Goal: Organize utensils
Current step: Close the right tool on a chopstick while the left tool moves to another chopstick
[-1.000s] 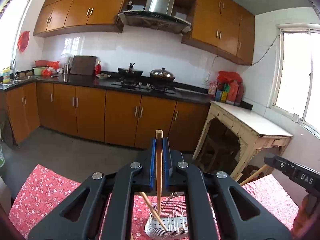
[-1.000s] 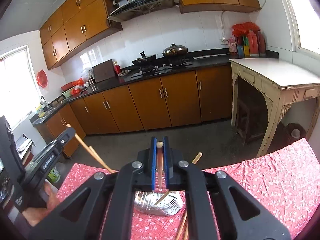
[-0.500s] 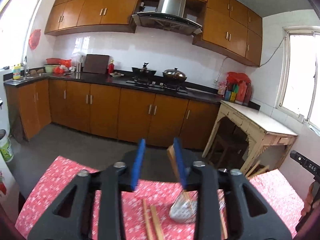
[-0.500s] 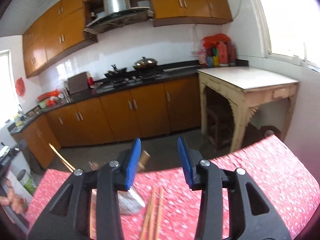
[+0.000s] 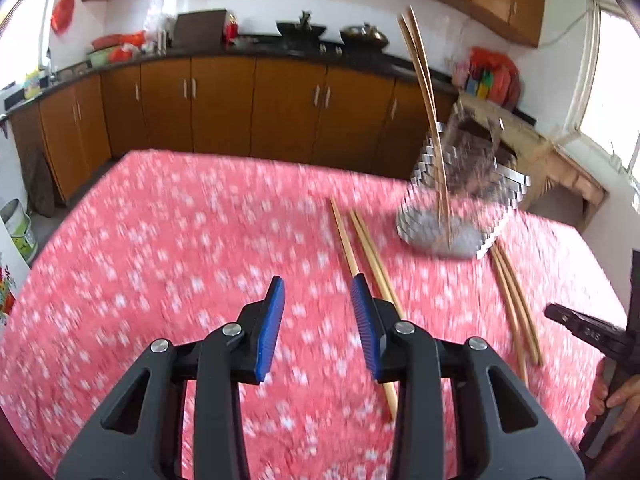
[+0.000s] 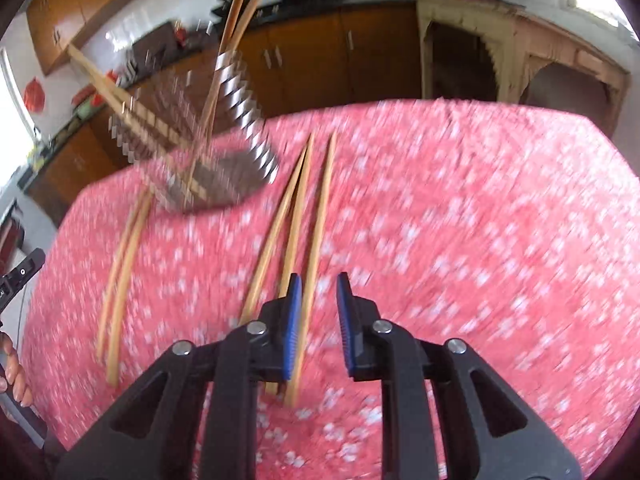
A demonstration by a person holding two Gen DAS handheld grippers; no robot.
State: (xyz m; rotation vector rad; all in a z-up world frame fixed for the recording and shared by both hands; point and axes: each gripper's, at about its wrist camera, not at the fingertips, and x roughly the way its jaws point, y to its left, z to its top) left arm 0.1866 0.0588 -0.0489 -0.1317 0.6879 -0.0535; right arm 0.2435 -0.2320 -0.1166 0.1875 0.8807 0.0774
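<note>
— What is the left black two-finger gripper with blue pads (image 5: 318,312) doing?

— It is hanging over the red floral tablecloth (image 5: 168,248), fingers spread and gripping nothing. Two pale wooden chopsticks (image 5: 362,256) are lying on the cloth just beside its right finger, running away toward the perforated steel utensil basket (image 5: 460,200).

— And the basket?

— It is standing far right on the cloth, blurred by motion, with two long chopsticks (image 5: 426,92) leaning up out of it. Another wooden pair (image 5: 516,304) is lying to its right, well apart from the left claw.

— Is the right black gripper (image 6: 316,314) holding anything?

— No — its fingers are parted and empty. Three loose wooden chopsticks (image 6: 308,216) are lying just ahead of it; the rightmost one is passing between the blue pads, though whether it is touching them I cannot tell. The basket (image 6: 208,144) is sitting further ahead on the left, with sticks (image 6: 232,28) poking out, and a further pair (image 6: 122,272) is lying on the cloth (image 6: 460,208) to its left.
</note>
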